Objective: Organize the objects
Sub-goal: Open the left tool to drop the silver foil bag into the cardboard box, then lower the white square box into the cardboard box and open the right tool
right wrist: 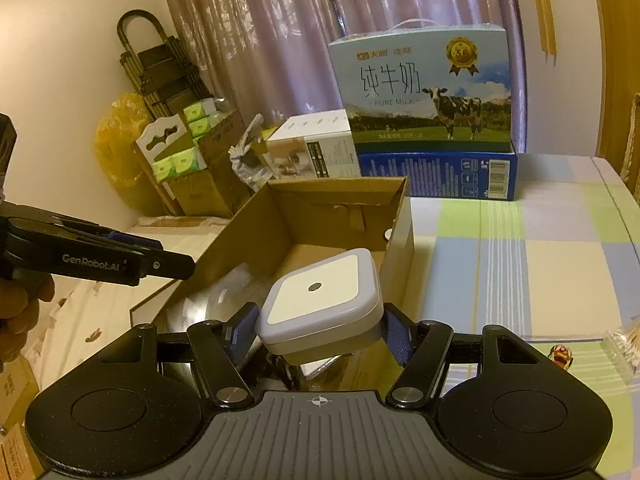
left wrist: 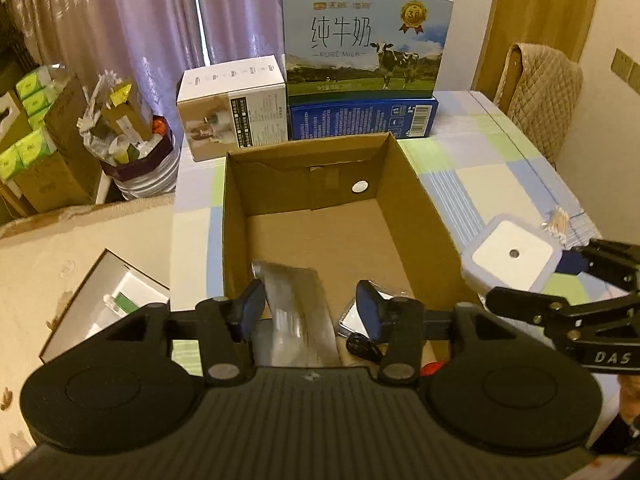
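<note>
Because the open cardboard box [left wrist: 320, 216] sits in the middle of the checked table [right wrist: 540, 264] as the collecting bin, both pairs of tongs are gathered at its near edge. At lower centre of the right wrist view, the right tongs [right wrist: 320, 334] are clenched on the white square night light [right wrist: 320, 300] by two opposite sides, face with its small dark sensor dot up — a level hold that would let it drop flat into the box, over whose near right corner it hangs. At lower centre of the left wrist view, the left tongs [left wrist: 310, 314] are spread apart and grasp nothing; a clear plastic packet [left wrist: 298, 312] lies blurred between and beyond them, inside the box, probably just let go. Milk cartons [left wrist: 364, 40] are stacked at upper centre, well clear of the work — likely not part of the sorting.
</note>
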A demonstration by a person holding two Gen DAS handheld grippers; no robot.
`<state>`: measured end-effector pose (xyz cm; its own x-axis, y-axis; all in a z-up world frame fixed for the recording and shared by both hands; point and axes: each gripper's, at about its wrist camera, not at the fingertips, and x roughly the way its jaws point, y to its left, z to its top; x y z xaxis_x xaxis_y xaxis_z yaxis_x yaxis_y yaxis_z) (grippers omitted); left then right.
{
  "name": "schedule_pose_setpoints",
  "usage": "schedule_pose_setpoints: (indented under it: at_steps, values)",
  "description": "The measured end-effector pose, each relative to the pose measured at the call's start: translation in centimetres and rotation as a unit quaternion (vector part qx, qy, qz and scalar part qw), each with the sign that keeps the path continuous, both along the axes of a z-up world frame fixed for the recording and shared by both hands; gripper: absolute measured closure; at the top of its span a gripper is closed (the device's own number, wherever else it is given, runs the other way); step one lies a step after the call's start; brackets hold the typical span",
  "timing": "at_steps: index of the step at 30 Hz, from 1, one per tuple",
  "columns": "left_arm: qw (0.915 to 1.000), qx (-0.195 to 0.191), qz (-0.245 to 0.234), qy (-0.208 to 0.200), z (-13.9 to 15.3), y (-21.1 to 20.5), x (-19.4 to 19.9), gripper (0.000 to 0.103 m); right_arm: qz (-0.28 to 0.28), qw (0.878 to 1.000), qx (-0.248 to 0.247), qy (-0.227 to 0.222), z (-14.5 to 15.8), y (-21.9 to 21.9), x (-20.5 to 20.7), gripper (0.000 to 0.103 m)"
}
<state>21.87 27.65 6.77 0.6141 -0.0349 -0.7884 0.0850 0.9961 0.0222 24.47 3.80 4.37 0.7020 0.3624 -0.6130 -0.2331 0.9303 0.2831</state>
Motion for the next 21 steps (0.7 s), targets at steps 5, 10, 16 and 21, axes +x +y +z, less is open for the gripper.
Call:
schedule_pose_setpoints:
  at_steps: [5,10,16,21]
  values:
    - [1.0000,0.000,0.003,0.005,-0.4,0.3,-0.7,0.058,0.002,1.000,0.006,0.006,-0.4,0.3,-0.1,0.040]
    - [1.0000,-0.004,0.008,0.003,-0.2,0.5,-1.5,0.058,0.006,1.000,0.011,0.007,-0.3,0.6,-0.3,0.040]
    - [0.9999,-0.007,0.010,0.004,-0.2,0.6,-2.0,0.058,0.010,1.000,0.019,0.008,0.0,0.8,-0.1,0.040]
    - [0.9998,-0.010,0.015,0.004,-0.3,0.9,-2.3,0.057,0.016,0.999,0.030,0.010,-0.2,1.1,0.4,0.040]
